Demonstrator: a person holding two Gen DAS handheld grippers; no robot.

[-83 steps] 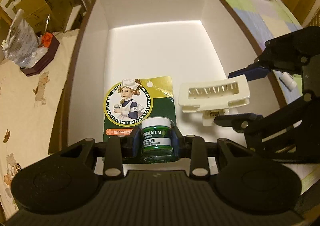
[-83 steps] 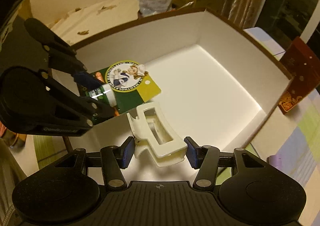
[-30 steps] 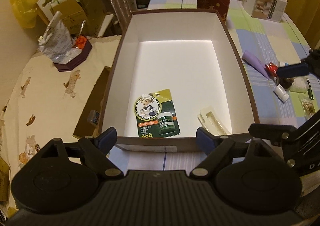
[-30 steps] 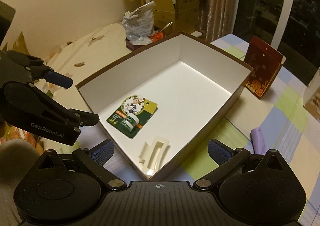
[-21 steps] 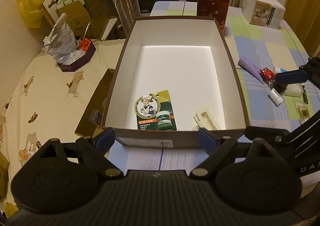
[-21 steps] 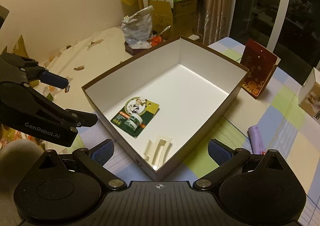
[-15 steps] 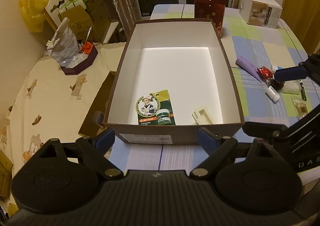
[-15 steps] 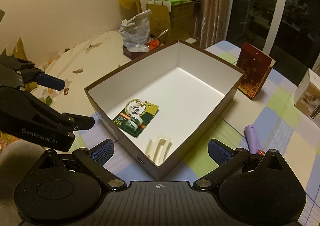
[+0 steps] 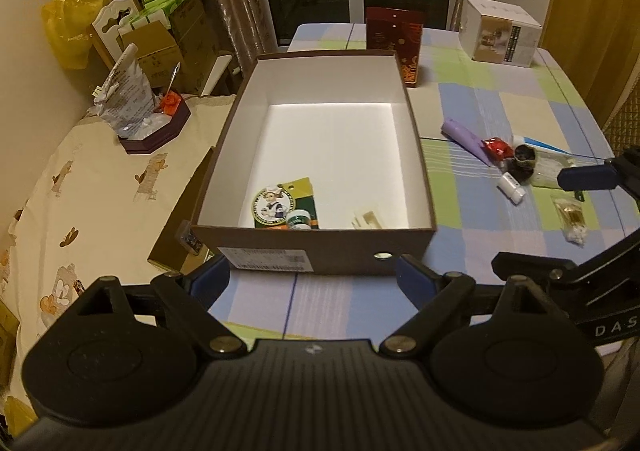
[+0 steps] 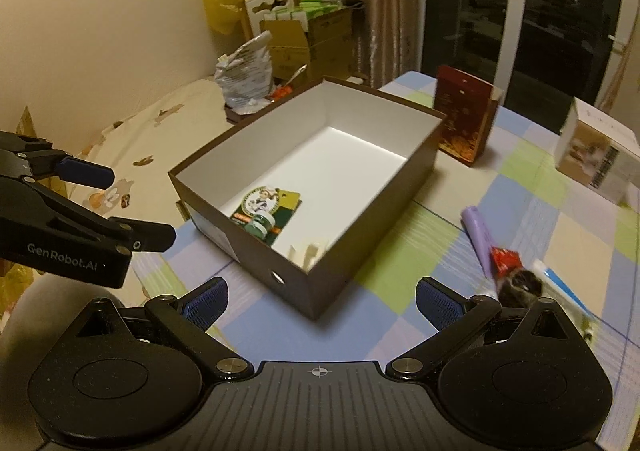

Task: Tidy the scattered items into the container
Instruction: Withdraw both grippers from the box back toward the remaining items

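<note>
A brown box [image 9: 312, 249] with a white inside stands on the checked tablecloth. In it lie a green salve card with a small jar [image 9: 286, 207] [image 10: 264, 215] and a cream hair clip [image 9: 366, 220] [image 10: 310, 251], half hidden by the near wall. Loose items lie to the right of the box: a purple tube [image 9: 466, 139] [image 10: 478, 237], a red packet [image 9: 497, 147], a dark round jar [image 9: 524, 159], a small white bottle [image 9: 512, 189]. My left gripper [image 9: 314, 283] is open in front of the box. My right gripper [image 10: 320, 305] is open and holds nothing.
A dark red box [image 9: 394, 43] stands behind the brown box, and a white carton [image 9: 498, 37] sits at the far right of the table. Left of the table, a cloth-covered surface carries a dark tray with a foil bag [image 9: 132, 107]. Cardboard boxes [image 9: 168, 35] stand behind it.
Both grippers let go of the salve card and the hair clip, opened, and pulled back out of the box. The right wrist view has swung right toward the loose items.
</note>
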